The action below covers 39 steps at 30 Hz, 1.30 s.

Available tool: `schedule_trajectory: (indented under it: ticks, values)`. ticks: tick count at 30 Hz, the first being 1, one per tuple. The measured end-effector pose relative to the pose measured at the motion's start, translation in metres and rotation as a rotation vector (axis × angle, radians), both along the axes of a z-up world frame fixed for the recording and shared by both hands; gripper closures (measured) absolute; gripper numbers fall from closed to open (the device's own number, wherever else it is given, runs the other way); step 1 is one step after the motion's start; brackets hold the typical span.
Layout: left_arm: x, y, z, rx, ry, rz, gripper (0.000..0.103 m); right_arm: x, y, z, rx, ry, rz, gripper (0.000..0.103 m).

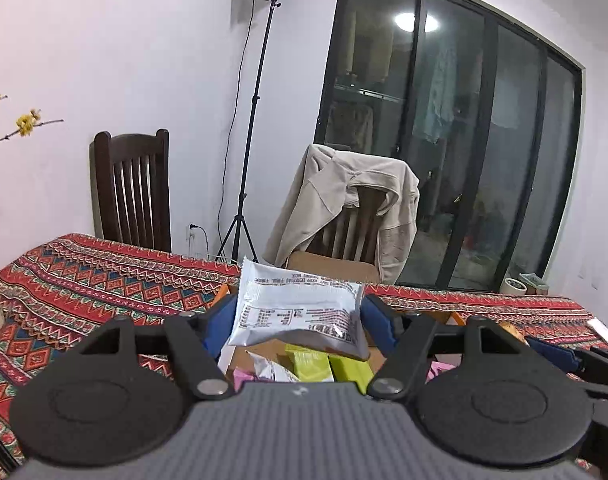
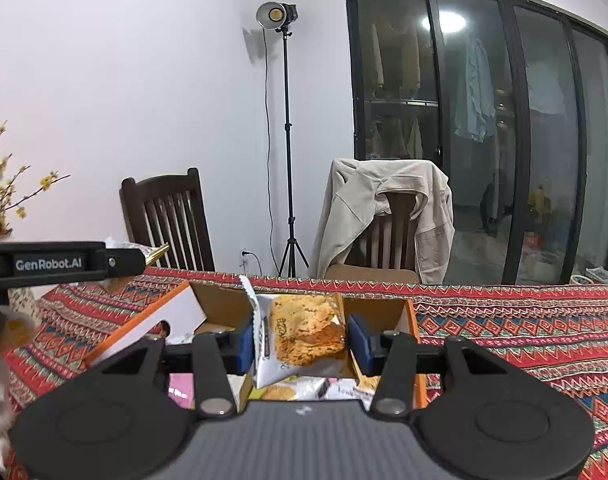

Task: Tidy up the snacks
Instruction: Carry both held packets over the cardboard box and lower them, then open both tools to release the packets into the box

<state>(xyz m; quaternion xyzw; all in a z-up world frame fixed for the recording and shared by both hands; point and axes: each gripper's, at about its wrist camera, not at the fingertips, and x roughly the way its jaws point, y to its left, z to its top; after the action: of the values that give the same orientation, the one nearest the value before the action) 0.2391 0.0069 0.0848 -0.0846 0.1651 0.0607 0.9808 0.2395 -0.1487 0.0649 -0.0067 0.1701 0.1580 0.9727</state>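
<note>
Left wrist view: the left gripper, at lower centre of the frame, has its two blue fingers closed narrowly against the sides of a white snack packet, printed side toward the camera, which is held raised above an open cardboard box. Beneath the packet, inside the box, lie yellow-green packets, a pink packet and another white wrapper. The box rests on a table covered by a red patterned tablecloth, which spans the middle band of the frame. Right wrist view: the right gripper, also at lower centre, grips between its blue fingers a clear-fronted cracker packet showing an orange-brown cracker, held over the same orange-edged box, whose flap opens toward the left of the frame. More cracker packets lie in the box below it. At the left edge, part of the other gripper's black body, marked "GenRobot.AI", projects into view. Background, both views: a dark wooden chair at centre left, a light on a tripod stand at upper centre, a second chair draped with a beige jacket, dark sliding glass doors at right, and yellow-flowered branches at the left edge.
</note>
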Motion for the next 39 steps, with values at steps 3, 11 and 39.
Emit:
schedule_trajectory:
  ticks: [3,11,39]
  values:
    - [0.014,0.004,-0.008,-0.005,0.013,0.007,0.033,0.016,0.003,-0.003,0.021,0.005,-0.011,0.056]
    - [0.029,0.004,-0.044,0.008,0.033,-0.007,0.033,0.039,0.001,-0.027,0.015,0.004,-0.053,0.056]
    - [0.025,0.009,-0.057,-0.023,0.017,-0.009,0.0,0.051,-0.015,-0.047,0.055,0.075,-0.076,0.0]
